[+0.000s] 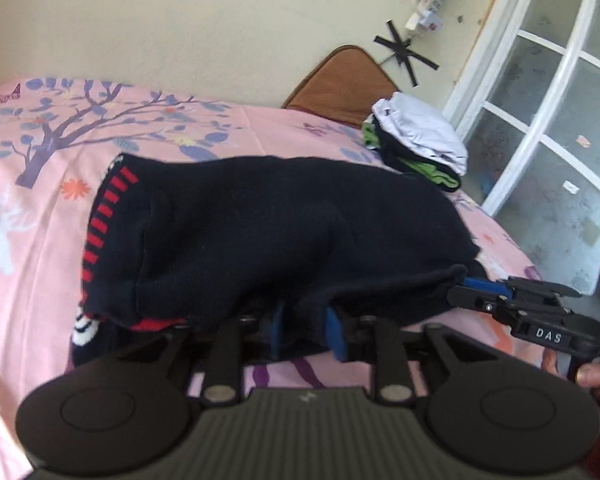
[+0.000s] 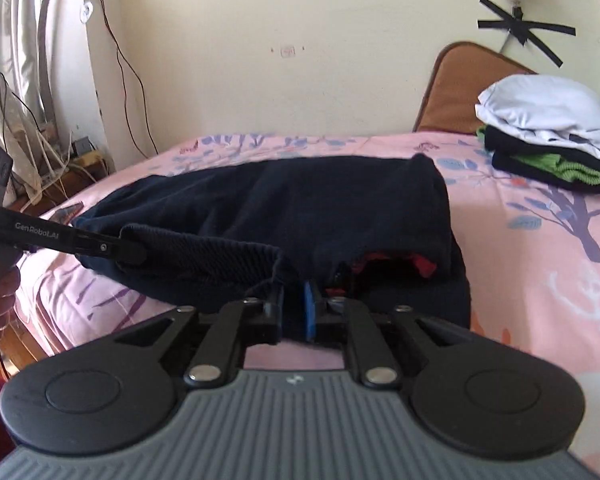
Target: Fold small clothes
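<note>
A small navy knitted sweater (image 1: 268, 232) with red dashes along one edge lies partly folded on the pink bed sheet (image 1: 32, 264). My left gripper (image 1: 306, 330) is shut on the sweater's near hem, blue pads pinching the cloth. My right gripper (image 2: 298, 310) is shut on the sweater's (image 2: 300, 208) near edge too, by a ribbed cuff. In the left wrist view the right gripper (image 1: 466, 288) grips the hem at the right. In the right wrist view the left gripper (image 2: 134, 250) grips the cuff at the left.
A stack of folded clothes (image 1: 420, 140), white on top with black and green below, sits at the bed's far right corner; it shows in the right wrist view (image 2: 544, 136). A brown cushion (image 1: 340, 80) leans on the wall. A window frame (image 1: 540, 112) stands right. Cables (image 2: 52, 152) hang left.
</note>
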`<action>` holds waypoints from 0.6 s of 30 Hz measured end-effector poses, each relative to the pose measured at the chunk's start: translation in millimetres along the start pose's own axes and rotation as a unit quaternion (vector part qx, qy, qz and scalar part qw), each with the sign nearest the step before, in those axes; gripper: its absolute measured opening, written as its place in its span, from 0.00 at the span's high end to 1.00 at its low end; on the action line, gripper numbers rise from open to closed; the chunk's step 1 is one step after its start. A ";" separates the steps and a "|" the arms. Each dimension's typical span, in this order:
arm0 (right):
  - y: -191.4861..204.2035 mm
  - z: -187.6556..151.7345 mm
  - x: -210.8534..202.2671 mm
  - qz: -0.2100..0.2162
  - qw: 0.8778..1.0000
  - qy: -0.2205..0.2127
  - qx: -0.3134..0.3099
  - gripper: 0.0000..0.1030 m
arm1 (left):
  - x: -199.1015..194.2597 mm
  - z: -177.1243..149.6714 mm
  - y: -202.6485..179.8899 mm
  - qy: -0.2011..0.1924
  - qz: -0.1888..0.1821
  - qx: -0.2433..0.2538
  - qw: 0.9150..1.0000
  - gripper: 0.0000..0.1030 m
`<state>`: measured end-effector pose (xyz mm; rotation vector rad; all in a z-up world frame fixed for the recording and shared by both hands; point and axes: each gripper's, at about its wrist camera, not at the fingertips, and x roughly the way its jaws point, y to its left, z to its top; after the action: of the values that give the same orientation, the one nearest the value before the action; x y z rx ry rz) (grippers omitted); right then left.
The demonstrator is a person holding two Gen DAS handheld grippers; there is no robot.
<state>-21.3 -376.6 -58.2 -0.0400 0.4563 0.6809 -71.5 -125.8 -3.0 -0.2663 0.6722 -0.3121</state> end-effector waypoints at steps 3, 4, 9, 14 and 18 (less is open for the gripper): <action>-2.6 14.8 -31.8 0.039 0.998 -0.038 0.003 0.65 | -44.8 1.3 -3.9 -0.050 -0.012 0.022 0.998 0.56; -2.2 20.8 -38.5 0.040 0.998 -0.050 0.000 0.65 | -55.4 4.8 -1.5 -0.066 -0.012 0.020 0.998 0.56; -6.2 60.8 -9.4 0.015 0.996 -0.088 0.026 0.58 | -33.9 40.2 17.2 -0.099 -0.009 -0.011 0.995 0.69; -10.7 80.2 74.8 0.007 0.999 -0.026 0.038 0.57 | 70.9 61.3 53.6 -0.001 0.070 -0.023 0.997 0.95; -49.8 43.0 88.5 -0.129 0.991 -0.015 0.017 0.62 | 89.7 69.0 90.1 -0.017 0.069 -0.062 0.996 0.94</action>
<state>86.8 -354.6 -62.1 -0.0547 0.4241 0.4178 57.0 -66.0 -32.4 -0.3414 0.6729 -0.1340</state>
